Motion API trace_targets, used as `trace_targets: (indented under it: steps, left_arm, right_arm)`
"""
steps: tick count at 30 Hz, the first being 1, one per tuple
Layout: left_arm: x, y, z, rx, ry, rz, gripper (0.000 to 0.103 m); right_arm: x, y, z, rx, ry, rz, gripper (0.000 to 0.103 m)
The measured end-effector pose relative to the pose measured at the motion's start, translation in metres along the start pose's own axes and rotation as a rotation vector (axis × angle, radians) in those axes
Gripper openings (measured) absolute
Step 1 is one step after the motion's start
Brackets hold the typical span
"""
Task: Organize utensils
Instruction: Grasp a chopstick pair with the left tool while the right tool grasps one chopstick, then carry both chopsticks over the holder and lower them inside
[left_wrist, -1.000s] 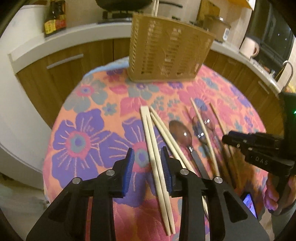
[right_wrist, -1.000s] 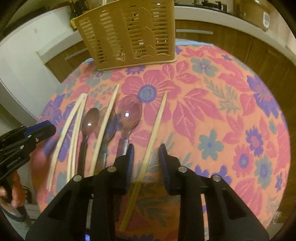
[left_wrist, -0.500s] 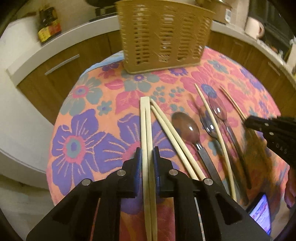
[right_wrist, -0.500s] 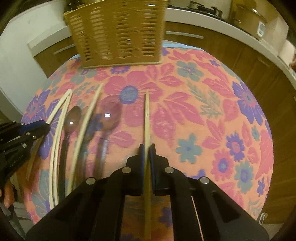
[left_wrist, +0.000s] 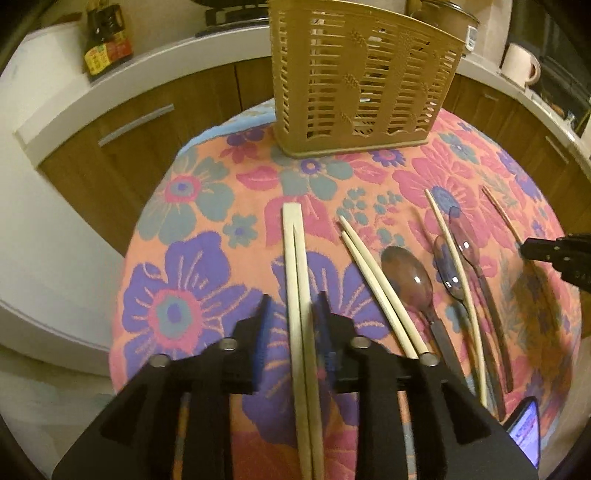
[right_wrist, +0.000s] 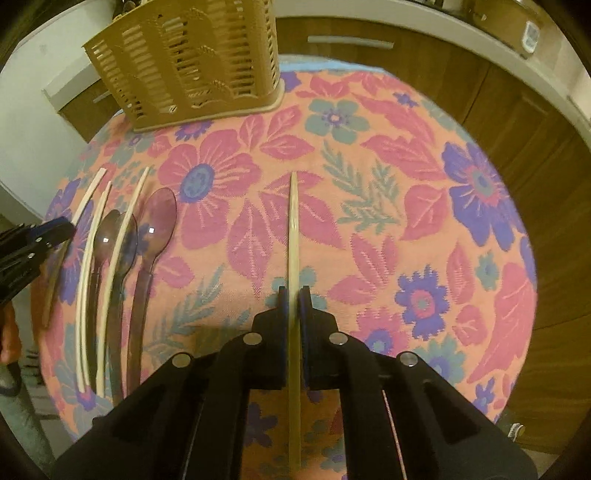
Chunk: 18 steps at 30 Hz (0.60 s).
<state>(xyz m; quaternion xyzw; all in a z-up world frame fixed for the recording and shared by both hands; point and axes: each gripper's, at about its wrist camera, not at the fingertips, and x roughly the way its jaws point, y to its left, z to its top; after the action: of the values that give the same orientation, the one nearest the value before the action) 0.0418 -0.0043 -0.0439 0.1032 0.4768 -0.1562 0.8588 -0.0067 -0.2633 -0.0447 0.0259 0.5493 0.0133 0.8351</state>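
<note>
Mug (left_wrist: 517, 66) appears only in left wrist view.

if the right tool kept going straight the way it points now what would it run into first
Probably nothing near: the right tool, shut on a single chopstick, faces bare flowered tablecloth. The slatted utensil basket stands off to the left of that line, though depth is unclear.

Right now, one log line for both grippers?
left gripper: jaws open, straddling chopstick pair | right gripper: jaws shut on single chopstick | spoons: on tablecloth
</note>
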Motion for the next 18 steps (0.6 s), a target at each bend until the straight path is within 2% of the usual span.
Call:
trace_targets:
  steps: [3,5,7,8,9,10,11,13,15,18]
  left_arm:
    - [0.004,-0.003,0.006,0.034,0.028,0.000,0.035]
    - [0.008,-0.006,0.007,0.057,0.049,0.006,0.035]
    - [0.010,-0.012,0.008,0.090,0.053,0.030,0.033]
    - [0.010,-0.014,0.008,0.103,0.055,0.032,0.030]
    - [0.010,-0.016,0.008,0.111,0.057,0.013,0.016]
    - [0.009,-0.018,0.008,0.117,0.052,0.016,0.011]
    - [0.009,-0.020,0.008,0.124,0.047,0.027,0.011]
    - [0.008,-0.021,0.008,0.122,0.024,0.025,0.011]
    - [-0.001,-0.014,0.011,0.083,-0.018,-0.013,0.011]
    - [-0.025,-0.001,0.021,0.034,-0.109,-0.077,0.011]
  right_arm:
    - [0.003,-0.001,0.004,-0.006,0.044,0.029,0.011]
    - [0.005,-0.001,0.009,-0.008,0.083,0.055,0.015]
    - [0.007,0.001,0.013,-0.022,0.105,0.045,0.015]
    - [0.007,0.004,0.014,-0.032,0.116,0.035,0.015]
    - [0.007,0.006,0.015,-0.041,0.125,0.025,0.014]
    - [0.008,0.007,0.017,-0.047,0.130,0.018,0.010]
    - [0.008,0.010,0.018,-0.065,0.127,-0.003,0.004]
    - [0.009,0.015,0.022,-0.090,0.115,-0.011,0.004]
    - [0.002,0.019,0.026,-0.080,0.085,0.041,0.004]
    - [-0.022,0.024,0.037,-0.082,-0.020,0.089,0.004]
